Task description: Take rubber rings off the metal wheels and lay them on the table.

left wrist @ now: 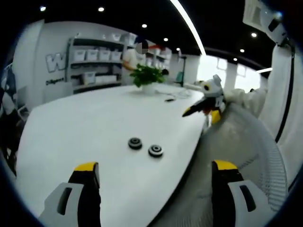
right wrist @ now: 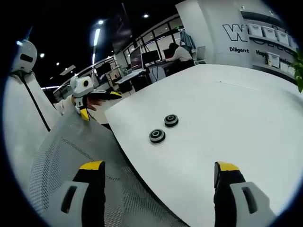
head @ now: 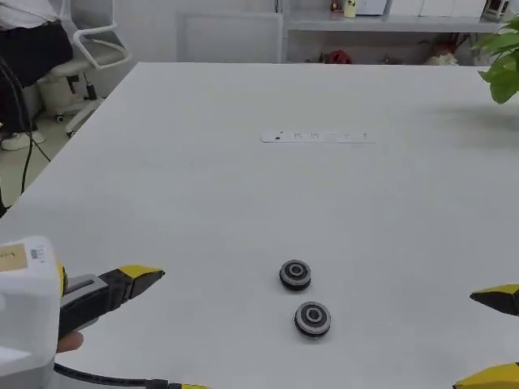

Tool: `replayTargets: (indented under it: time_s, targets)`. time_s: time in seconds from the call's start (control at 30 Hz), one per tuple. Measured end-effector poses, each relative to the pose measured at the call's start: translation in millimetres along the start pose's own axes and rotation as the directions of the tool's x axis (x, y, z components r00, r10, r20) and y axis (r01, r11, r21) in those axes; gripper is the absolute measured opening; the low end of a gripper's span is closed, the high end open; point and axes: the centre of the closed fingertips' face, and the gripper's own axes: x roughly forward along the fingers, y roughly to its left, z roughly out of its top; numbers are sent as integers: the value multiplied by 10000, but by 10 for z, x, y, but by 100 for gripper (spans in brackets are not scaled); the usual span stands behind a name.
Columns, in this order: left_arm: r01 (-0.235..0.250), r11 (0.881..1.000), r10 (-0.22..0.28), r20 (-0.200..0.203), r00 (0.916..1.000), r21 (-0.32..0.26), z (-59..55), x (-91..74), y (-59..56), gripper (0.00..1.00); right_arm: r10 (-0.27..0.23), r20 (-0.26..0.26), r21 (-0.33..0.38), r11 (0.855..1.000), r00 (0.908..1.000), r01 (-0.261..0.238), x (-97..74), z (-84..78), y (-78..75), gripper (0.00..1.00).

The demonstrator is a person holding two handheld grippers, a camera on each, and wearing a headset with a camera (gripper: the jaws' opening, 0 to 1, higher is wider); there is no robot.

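Observation:
Two small metal wheels, each with a black rubber ring around it, lie flat on the white table [head: 243, 186]. One wheel [head: 295, 274] is slightly farther from me than the other wheel [head: 312, 318]. My left gripper [head: 170, 331] is open at the table's near left edge, well left of the wheels. My right gripper [head: 470, 339] is open at the near right, also apart from them. In the left gripper view both wheels [left wrist: 135, 143] [left wrist: 155, 151] lie ahead of my open left gripper [left wrist: 155, 166]. In the right gripper view the wheels [right wrist: 171, 120] [right wrist: 156, 135] lie beyond my open right gripper [right wrist: 159, 166].
A flat white strip [head: 318, 136] lies mid-table, farther away. A green plant [head: 503, 65] stands at the far right edge. An office chair [head: 89, 44] is beyond the far left corner. A white mesh chair back [right wrist: 71, 151] is close to the table's near edge.

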Motion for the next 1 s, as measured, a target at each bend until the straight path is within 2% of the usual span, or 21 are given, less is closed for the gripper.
replayTargets:
  time_s: [0.13,0.27,0.47,0.63,1.0]
  targets:
    - [-182,9996,179,-151,9997,-193,-20,33,16,100,203,-77,15,9998,9998,-203,16,-14,-47,94]
    - [-166,9994,160,-219,9996,-294,-5,66,1,100,272,-68,-27,9996,9996,-272,20,-28,-76,94]
    - [-297,9990,284,-357,9990,-347,-59,63,-38,100,531,-206,-147,9985,9984,-534,68,-78,-14,94]
    - [-440,9981,426,-336,9985,-421,-59,54,-12,100,611,-165,-256,9978,9980,-615,80,-68,-7,94]
    - [-271,9989,253,-456,9986,-392,-46,111,-6,100,595,-1,-269,9979,9982,-595,99,-46,1,93]
